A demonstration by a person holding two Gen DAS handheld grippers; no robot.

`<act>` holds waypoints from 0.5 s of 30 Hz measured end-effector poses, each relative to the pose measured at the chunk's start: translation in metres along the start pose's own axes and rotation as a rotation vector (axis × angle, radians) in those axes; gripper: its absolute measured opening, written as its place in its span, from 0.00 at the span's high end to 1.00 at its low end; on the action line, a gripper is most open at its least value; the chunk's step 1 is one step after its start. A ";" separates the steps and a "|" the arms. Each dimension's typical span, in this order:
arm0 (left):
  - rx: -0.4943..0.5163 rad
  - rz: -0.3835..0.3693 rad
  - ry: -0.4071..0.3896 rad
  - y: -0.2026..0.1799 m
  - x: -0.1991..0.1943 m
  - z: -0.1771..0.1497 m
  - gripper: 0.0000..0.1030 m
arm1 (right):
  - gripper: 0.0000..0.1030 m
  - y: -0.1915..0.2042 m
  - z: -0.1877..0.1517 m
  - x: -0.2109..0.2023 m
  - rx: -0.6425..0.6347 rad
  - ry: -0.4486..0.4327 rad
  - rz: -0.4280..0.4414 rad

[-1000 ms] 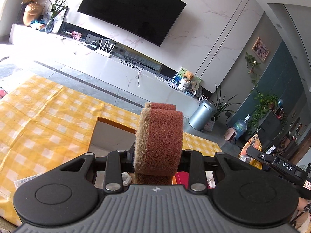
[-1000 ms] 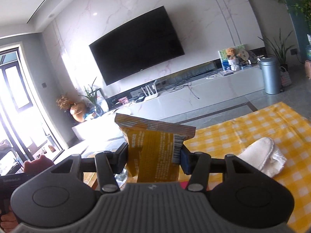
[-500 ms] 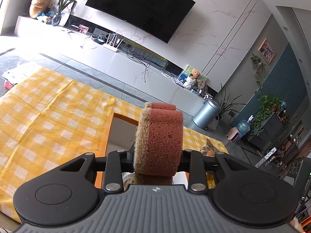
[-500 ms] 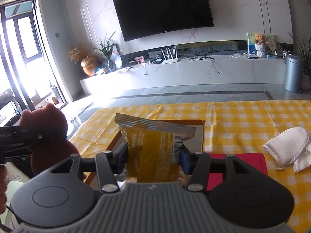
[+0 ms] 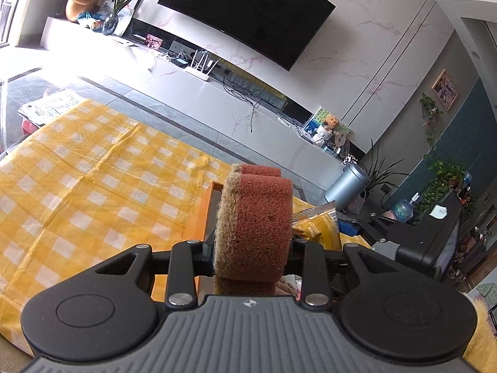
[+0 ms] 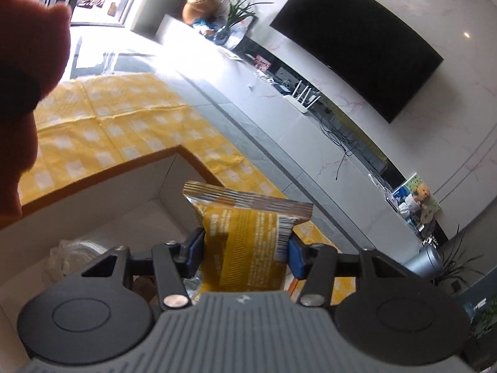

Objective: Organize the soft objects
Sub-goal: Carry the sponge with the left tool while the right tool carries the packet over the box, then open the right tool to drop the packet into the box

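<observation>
So on the left side, the left gripper (image 5: 253, 256) has its fingers clamped on a reddish-brown sponge (image 5: 254, 227), squeezed from both sides so it stands up on edge between them. Just past the fingertips and a bit lower is the orange-rimmed box (image 5: 207, 208), sitting on the yellow checked tabletop (image 5: 93, 186). My guess is the sponge is held upright like that so it can drop straight in without catching the rim.

Moving right, the right gripper (image 6: 245, 248) is gripping a yellow snack packet (image 6: 248, 236) by its sides, with the crimped top sticking out past the fingertips. The box's white inside (image 6: 149, 217) is right below and ahead of those fingers, so the packet looks basically over the opening already. There's something clear and crinkly, maybe plastic wrap (image 6: 71, 255), in the box off to the left of the fingers, can't tell exactly what.

Room-wise: the box's far corner is just ahead of the packet, and the two grippers are close together, so they could bump. Plenty of bare cloth further left.
</observation>
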State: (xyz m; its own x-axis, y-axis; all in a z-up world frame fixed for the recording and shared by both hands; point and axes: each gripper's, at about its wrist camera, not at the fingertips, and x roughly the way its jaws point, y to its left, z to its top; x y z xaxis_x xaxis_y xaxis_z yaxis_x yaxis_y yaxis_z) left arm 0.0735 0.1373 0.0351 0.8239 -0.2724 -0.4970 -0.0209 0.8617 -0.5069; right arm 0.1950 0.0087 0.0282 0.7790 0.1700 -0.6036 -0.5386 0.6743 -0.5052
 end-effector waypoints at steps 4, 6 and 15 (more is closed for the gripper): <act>-0.004 -0.004 0.009 0.001 0.002 0.000 0.64 | 0.48 0.020 0.000 0.025 -0.221 0.041 0.033; -0.003 -0.004 0.016 0.001 0.004 -0.001 0.64 | 0.48 0.030 -0.005 0.035 -0.350 0.047 -0.006; -0.010 -0.001 0.029 0.004 0.007 -0.001 0.64 | 0.49 0.044 -0.006 0.064 -0.664 0.039 -0.044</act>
State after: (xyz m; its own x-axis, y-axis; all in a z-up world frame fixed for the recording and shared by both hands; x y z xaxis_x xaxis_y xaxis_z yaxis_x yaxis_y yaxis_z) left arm 0.0785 0.1384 0.0289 0.8072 -0.2860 -0.5163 -0.0254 0.8572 -0.5144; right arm 0.2197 0.0450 -0.0365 0.7993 0.1181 -0.5892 -0.5996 0.0919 -0.7950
